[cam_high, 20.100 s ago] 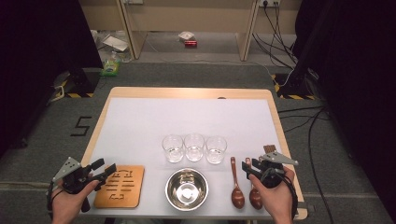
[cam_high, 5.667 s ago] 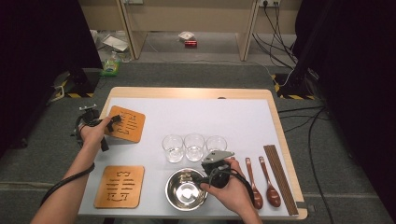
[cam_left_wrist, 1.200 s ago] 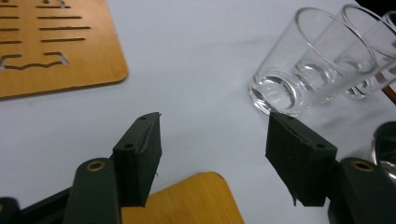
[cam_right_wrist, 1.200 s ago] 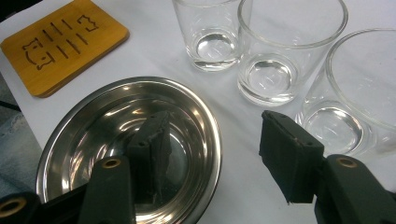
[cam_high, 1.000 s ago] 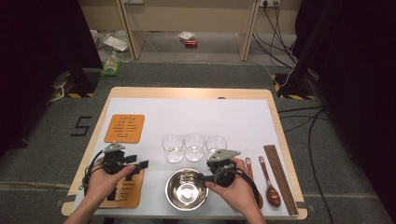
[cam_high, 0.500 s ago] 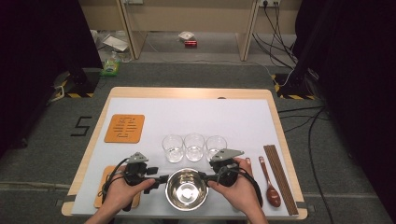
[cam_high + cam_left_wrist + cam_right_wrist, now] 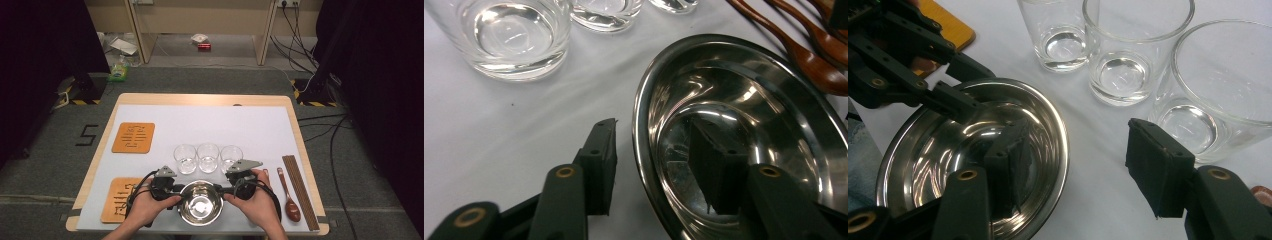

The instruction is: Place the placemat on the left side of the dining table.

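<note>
A shiny steel bowl (image 7: 201, 202) (image 7: 744, 115) (image 7: 968, 150) stands at the near edge of the white table top. My left gripper (image 7: 178, 191) (image 7: 656, 150) straddles its left rim, one jaw outside and one inside. Its jaws have just been closing, and a gap still shows between the outer pad and the rim. My right gripper (image 7: 225, 190) (image 7: 1080, 150) straddles the right rim, open wide, with one jaw in the bowl and the other outside near a glass. In the right gripper view the left gripper (image 7: 955, 100) reaches over the bowl's far rim.
Three empty glasses (image 7: 208, 157) (image 7: 516, 35) (image 7: 1128, 50) stand in a row just behind the bowl. One orange coaster (image 7: 119, 199) lies under my left forearm, another (image 7: 133, 137) farther back left. Wooden spoons (image 7: 290, 200) and chopsticks (image 7: 300, 192) lie at the right.
My left hand moved right from the near coaster to the bowl, and its jaws narrowed around the rim. The right hand kept still.
</note>
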`<state>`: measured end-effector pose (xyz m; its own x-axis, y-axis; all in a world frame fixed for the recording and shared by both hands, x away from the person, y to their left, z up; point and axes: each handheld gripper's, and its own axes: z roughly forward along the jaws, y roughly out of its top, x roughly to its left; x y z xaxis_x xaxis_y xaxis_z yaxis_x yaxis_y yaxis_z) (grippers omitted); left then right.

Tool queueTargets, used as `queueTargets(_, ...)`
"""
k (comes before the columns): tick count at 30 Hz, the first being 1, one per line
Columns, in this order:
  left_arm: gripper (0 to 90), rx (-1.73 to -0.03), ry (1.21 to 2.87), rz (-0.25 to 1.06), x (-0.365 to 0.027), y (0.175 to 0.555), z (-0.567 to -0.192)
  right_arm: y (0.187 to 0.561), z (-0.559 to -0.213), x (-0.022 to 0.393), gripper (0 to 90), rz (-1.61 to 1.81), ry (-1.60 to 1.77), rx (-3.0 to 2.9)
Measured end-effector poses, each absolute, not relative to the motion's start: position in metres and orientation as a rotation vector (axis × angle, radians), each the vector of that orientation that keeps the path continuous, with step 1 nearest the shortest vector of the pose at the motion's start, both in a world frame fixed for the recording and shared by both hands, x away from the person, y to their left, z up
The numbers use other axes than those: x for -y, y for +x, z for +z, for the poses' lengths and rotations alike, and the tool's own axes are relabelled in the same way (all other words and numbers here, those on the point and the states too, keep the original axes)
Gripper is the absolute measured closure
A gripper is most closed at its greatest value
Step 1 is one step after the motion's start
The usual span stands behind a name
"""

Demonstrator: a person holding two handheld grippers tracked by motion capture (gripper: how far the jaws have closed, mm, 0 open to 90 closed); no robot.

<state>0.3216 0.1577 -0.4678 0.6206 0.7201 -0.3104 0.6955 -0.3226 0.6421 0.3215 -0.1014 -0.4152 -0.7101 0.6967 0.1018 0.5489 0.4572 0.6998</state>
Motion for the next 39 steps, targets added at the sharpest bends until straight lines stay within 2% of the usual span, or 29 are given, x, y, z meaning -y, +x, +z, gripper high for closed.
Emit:
queueTargets(8,71.5,-1.116,2.106,0.030,-0.155,0.326,-0.472,0.322,-0.416,0.103,43.8,1.090,1.100,-2.506)
queueTargets(12,76.5,-1.127,2.091,0.025,-0.155,0.327,-0.474,0.322,-0.417,0.103,43.8,1.089,1.104,-2.506)
queueTargets(21,81.2,-1.107,2.018,-0.035,-0.159,0.323,-0.466,0.323,-0.416,0.105,43.8,1.095,1.108,-2.500)
queueTargets(26,82.5,-1.078,2.005,-0.006,-0.162,0.319,-0.458,0.323,-0.415,0.108,43.8,1.105,1.120,-2.489)
queueTargets(39,82.8,-1.137,1.910,-0.003,-0.194,0.316,-0.447,0.324,-0.414,0.111,43.8,1.102,1.123,-2.480)
